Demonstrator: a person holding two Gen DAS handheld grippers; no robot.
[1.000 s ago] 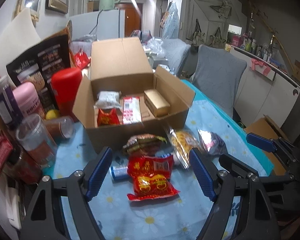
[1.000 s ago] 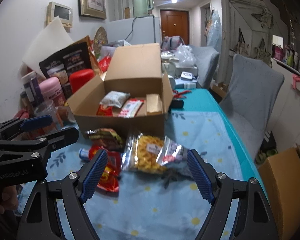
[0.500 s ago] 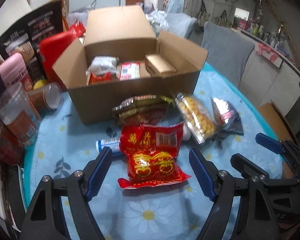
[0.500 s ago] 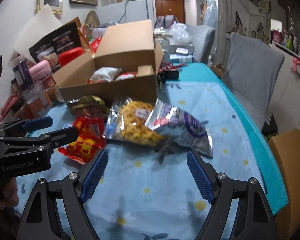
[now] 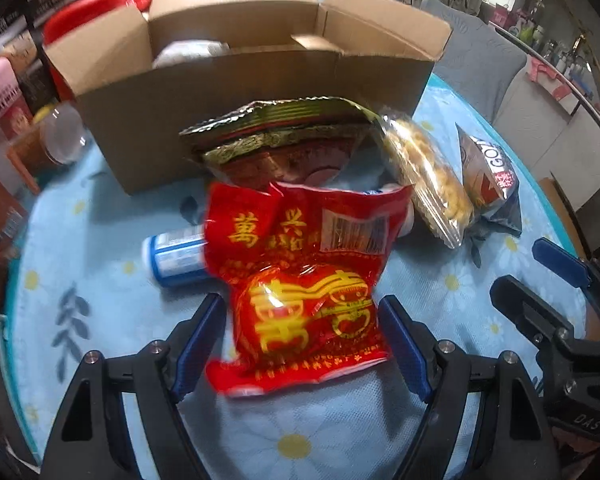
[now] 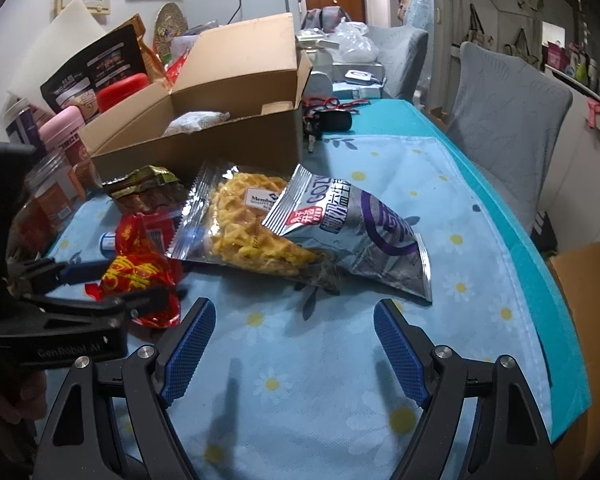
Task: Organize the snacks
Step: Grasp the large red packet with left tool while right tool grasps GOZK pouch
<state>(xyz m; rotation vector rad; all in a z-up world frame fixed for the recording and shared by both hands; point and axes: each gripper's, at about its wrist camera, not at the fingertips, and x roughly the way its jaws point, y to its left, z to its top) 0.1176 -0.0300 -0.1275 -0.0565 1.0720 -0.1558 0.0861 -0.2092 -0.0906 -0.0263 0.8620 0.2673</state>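
Note:
A red snack packet [image 5: 304,288] with gold lettering lies on the flowered cloth, its near end between the blue pads of my left gripper [image 5: 300,320], which stands open without pressing it. Behind it lie a green-brown packet [image 5: 276,140], a clear bag of yellow crisps [image 5: 428,176] and a silver pouch [image 5: 488,172]. An open cardboard box [image 5: 236,92] holds several snacks. In the right wrist view my right gripper [image 6: 294,320] is open above bare cloth, just short of the crisps bag [image 6: 244,220] and silver pouch [image 6: 360,236]. The red packet [image 6: 144,272] lies to its left.
A small blue-white bottle [image 5: 176,252] lies partly under the red packet. Jars, a pink flask [image 6: 64,132] and a red canister [image 6: 120,92] crowd the left side. A grey chair [image 6: 508,120] stands past the table's right edge [image 6: 556,304]; a brown carton [image 6: 588,320] sits below.
Both grippers have sunk toward the table and tipped downward. The red packet now reaches between the left pads; the crisps bag and silver pouch loom nearer the right gripper. Jaws unchanged.

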